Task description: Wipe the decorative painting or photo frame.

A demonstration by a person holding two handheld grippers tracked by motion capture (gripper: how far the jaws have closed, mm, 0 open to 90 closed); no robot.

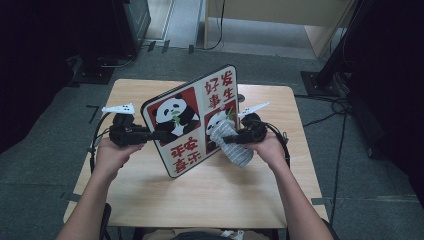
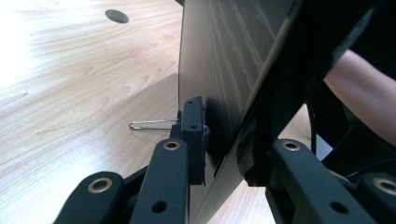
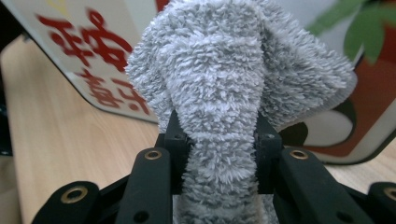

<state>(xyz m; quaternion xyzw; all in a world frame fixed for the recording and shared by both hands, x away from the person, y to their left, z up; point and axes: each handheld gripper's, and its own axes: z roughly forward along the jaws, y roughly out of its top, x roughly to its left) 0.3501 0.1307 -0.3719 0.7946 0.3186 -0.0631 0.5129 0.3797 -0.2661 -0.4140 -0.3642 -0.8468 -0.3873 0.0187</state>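
Observation:
A board printed with pandas and red characters stands tilted on its lower edge on the wooden table. My left gripper is shut on the board's left edge. In the left gripper view the board's dark wood-grain back sits between the jaws of the left gripper. My right gripper is shut on a grey fluffy cloth, which rests against the board's printed face near the right-hand panda. In the right gripper view the cloth bulges up between the jaws of the right gripper, with the board behind.
A round hole is cut in the tabletop far from the left gripper, and a thin metal wire juts out beside the left jaw. Grey floor surrounds the table, with a black stand base and cables at the right.

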